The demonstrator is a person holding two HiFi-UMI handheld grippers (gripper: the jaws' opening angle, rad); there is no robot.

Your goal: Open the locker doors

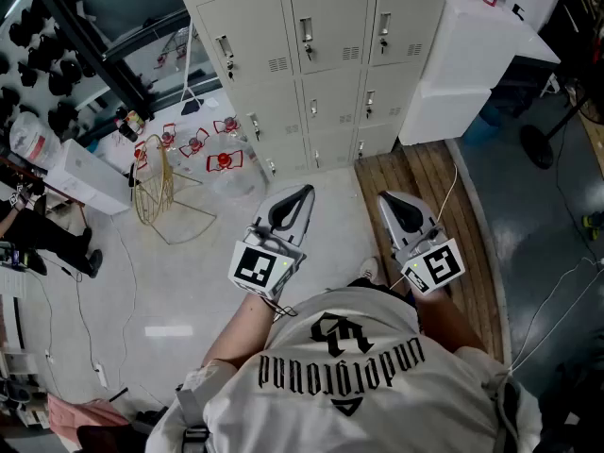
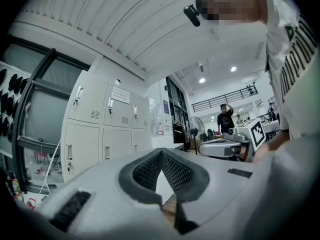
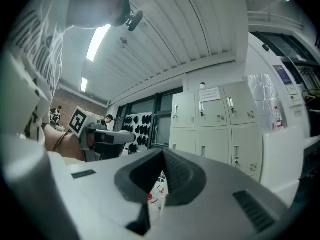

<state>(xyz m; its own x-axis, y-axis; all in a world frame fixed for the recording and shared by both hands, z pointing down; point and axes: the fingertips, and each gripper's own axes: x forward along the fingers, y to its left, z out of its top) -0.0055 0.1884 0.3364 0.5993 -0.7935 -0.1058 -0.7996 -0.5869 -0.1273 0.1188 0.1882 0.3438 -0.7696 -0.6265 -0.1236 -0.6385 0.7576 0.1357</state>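
Two tongs counted: left tongs (image 1: 306, 191) and right tongs (image 1: 384, 196), each pinched together on nothing, side by side, aimed toward the lockers (image 1: 326, 64) and well apart from them. Three locker columns; nine whole doors, all closed; a further row above cut off by the frame edge. Pale glossy floor (image 1: 189, 281) below, wooden platform (image 1: 425, 173) at right, two white blocks (image 1: 472, 55) stacked just beside the lockers. One gold wire stand (image 1: 156, 189) and about five red-and-white items (image 1: 224, 161) on the floor at left, too small to identify. Legs hidden beneath the shirt (image 1: 349, 376).
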